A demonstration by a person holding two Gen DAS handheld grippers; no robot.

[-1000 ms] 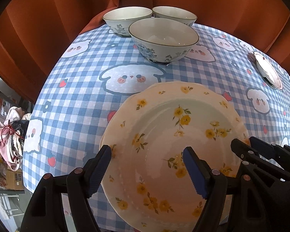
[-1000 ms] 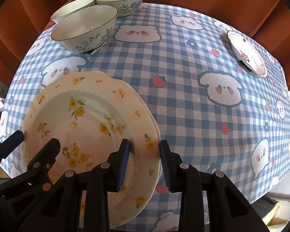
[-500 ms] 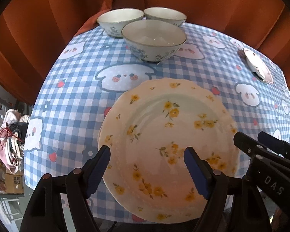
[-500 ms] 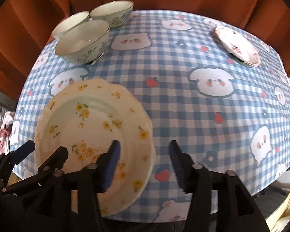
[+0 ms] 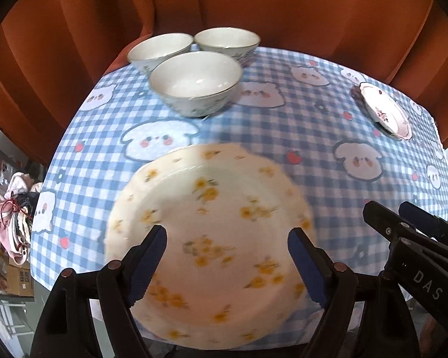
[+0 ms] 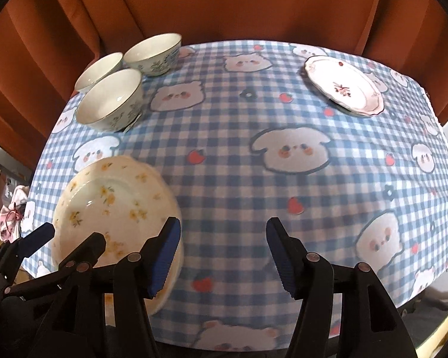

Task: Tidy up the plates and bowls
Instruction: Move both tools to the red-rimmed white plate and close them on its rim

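Claws, left (image 5: 227, 264) and right (image 6: 222, 256), both gaped wide and held nothing, and the yellow-flowered plate (image 5: 209, 238) overhanging the desk (image 6: 254, 137) edge could tip if nudged.

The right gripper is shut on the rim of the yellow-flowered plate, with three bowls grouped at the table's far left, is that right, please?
Not quite: the right wrist view shows the right gripper open, beside the yellow-flowered plate. The three bowls are indeed grouped far left.

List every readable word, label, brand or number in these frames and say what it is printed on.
"DAS": white letters on the black body of the right gripper, seen in the left wrist view.
Cardboard box at the left edge: printing too small to read.
Yellow-flowered plate, pink-flowered plate, bowls, tablecloth: pictures only, no text.
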